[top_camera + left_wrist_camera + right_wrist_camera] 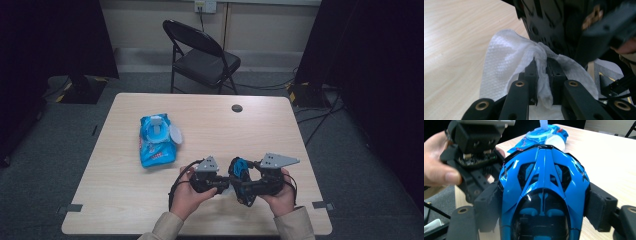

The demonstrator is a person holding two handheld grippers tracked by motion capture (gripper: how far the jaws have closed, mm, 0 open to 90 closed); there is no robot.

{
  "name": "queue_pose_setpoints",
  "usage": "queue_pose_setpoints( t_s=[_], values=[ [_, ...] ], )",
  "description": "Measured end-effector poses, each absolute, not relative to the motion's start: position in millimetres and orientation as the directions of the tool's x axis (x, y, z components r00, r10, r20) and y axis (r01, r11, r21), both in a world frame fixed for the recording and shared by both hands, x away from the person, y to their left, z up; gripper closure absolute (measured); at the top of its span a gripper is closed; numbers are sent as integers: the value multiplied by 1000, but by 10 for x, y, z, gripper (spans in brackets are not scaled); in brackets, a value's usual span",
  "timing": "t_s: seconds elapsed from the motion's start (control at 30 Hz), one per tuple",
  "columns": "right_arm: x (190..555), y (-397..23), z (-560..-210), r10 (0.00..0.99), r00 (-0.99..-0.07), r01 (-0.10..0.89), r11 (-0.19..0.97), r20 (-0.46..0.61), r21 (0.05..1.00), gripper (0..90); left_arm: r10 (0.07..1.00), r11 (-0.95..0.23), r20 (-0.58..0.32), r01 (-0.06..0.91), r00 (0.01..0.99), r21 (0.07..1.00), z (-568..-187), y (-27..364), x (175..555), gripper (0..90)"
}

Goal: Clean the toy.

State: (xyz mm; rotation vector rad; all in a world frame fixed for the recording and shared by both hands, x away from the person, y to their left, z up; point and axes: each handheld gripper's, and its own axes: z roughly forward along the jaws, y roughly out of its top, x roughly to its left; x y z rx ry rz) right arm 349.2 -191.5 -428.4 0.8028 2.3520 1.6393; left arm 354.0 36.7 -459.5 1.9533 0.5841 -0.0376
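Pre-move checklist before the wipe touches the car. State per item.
1. Left gripper clamped on wipe: ok, a fold is pinched between the jaws.
2. Right gripper holding toy car: ok, pads press both sides of the body.
3. Wipe touching the car: cannot tell; the grippers sit close together in the high view, contact hidden.
4. Wipe pack out of the way: ok, it lies apart on the table, to the left.
5. Pack lid shut: not ok, it is flipped open with a wipe sticking up.
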Motion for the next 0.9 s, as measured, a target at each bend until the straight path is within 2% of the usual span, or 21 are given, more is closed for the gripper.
queue_pose_setpoints(
  t_s=[0.57,0.9],
  values=[
    [3514,-1949,-4266,521,-835,340,233,178,911,245,356,-395,-307,440,882,806,-4863,303,3426,806],
    [3532,-1996,-4303,537,-825,347,233,178,908,244,420,-333,-295,447,858,830,-4709,646,3518,805]
  ],
)
